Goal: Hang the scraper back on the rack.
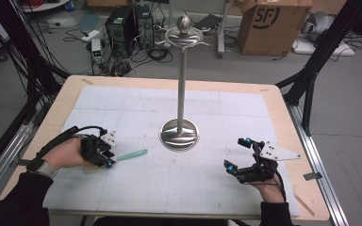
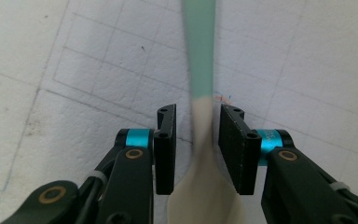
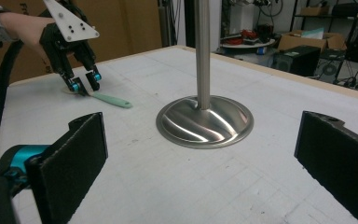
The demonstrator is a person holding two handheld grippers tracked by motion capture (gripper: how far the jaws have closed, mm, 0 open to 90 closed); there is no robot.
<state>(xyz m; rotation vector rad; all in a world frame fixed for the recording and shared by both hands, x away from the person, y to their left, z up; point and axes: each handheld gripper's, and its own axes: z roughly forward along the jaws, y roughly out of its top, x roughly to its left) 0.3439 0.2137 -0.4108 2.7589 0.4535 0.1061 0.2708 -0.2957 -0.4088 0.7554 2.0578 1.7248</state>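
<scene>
Here my left hand-held gripper (image 2: 196, 135) is down at the tabletop (image 1: 136, 101) with its jaws drawn narrow around a spoon (image 2: 200, 84), one pad either side of the neck where the cream bowl end meets the green handle. A thin gap shows between each pad and the spoon, so I cannot say they are pressing on it; the spoon lies flat on the white gridded mat (image 2: 74, 70). The cream bowl runs back under the gripper body towards me, and the green handle points away from it, out past the jaw tips. From above, that handle (image 1: 133, 154) stretches to the right of my left hand-held gripper (image 1: 107, 157), aiming towards the middle of the tabletop. My right hand-held gripper (image 1: 234, 154) is well apart on the right side of the mat, its jaws spread wide with nothing between them. Between the two stands a tall metal stand (image 1: 181, 80), its round shiny base (image 1: 179, 134) just beyond the tip of the spoon handle and its thin pole rising to a dish and ball at the top. Behind the tabletop, on the floor, are a cardboard box (image 1: 273, 26), computer towers (image 1: 127, 23) and loose cables.
</scene>
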